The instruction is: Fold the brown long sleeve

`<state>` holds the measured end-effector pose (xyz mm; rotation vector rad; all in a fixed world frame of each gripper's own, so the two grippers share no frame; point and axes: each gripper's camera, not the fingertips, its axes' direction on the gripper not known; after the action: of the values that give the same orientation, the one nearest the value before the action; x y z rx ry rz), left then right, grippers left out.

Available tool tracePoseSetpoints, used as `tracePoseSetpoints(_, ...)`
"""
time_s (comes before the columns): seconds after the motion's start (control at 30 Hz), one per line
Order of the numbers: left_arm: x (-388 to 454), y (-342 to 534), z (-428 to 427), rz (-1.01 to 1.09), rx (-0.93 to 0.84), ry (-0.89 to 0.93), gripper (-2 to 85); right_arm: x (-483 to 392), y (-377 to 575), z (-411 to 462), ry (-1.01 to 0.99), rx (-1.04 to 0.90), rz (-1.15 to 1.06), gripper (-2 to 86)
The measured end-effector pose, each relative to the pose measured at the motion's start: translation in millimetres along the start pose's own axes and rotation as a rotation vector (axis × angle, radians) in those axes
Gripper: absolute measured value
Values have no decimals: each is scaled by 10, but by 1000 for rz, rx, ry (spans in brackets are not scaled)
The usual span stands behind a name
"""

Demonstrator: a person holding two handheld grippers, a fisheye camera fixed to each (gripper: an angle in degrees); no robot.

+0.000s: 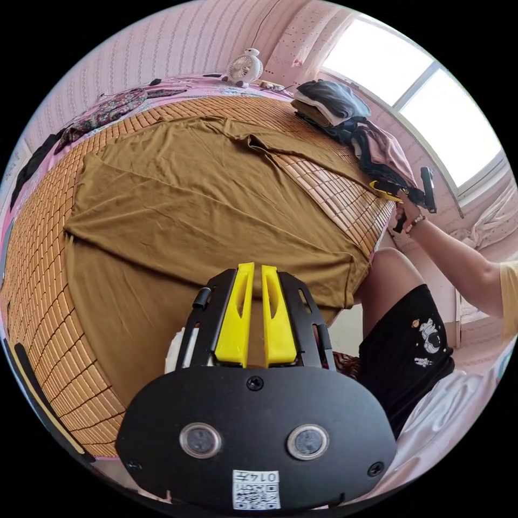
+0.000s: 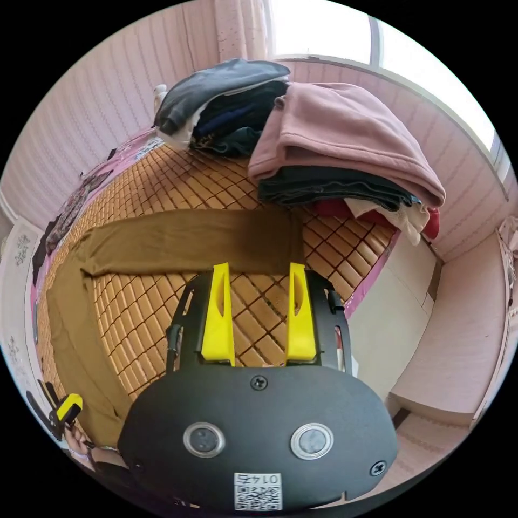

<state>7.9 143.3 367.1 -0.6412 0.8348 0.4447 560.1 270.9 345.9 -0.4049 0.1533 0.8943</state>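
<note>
On the bed's woven bamboo mat, the brown long sleeve lies spread flat, its hem at the near edge by my left gripper and its body running away toward the pink striped wall. One sleeve stretches sideways toward the window side. My left gripper's yellow jaws are nearly together over the hem; I cannot tell whether they pinch it. My right gripper hangs with jaws well apart just short of that sleeve's cuff. Its view brings close the folded clothes stacks; the left gripper view adds a small white fan and my arm.
</note>
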Motion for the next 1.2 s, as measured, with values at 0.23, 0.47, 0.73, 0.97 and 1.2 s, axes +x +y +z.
tracePoseSetpoints(0.23,12,68,92,23,-27,-62,-6,32,225,15,114,99,-80,40)
tracePoseSetpoints(0.47,-152,101,36,-38,-25,12,-10,139,269,-394,-197,145,-64,1)
tracePoseSetpoints(0.73,-445,380,-543,-189,168,117,-10,-1214,515,-2307,-1010,558,-680,3)
tracePoseSetpoints(0.97,-798,1237,-1252,-307,233,36,-9,-2338,1884,-2482,-1326,239,-1298,15)
tracePoseSetpoints(1.2,-1064,1793,-1485,-428,184,-64,-4,-2453,3053,-1681,-1164,-158,-1488,85)
